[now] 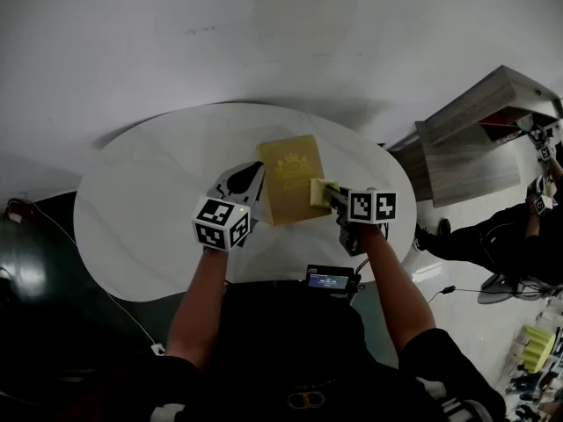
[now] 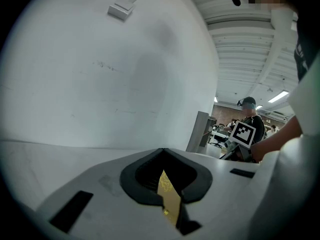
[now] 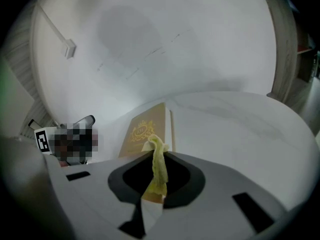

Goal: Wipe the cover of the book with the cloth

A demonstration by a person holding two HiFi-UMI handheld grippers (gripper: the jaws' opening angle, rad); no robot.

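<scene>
Book (image 1: 288, 176) looks stiff, light, probably slick; left gripper (image 1: 253, 181) is pinched on its edge, good anchor spot. Cloth (image 1: 321, 193) is soft, floppy; right gripper (image 1: 337, 202) is clamped on a fold.

book (image 1: 290, 178): tan-gold cover, smooth, low sheen, gilt emblem | cloth (image 1: 322, 192): soft yellow fabric, crumpled, matt | table (image 1: 141, 200): white, smooth, faintly veined | left claw (image 2: 165, 184), right claw (image 3: 157, 171): matt pale plastic, dark rubbery lining | shelf (image 1: 475, 139): grey wood grain
</scene>
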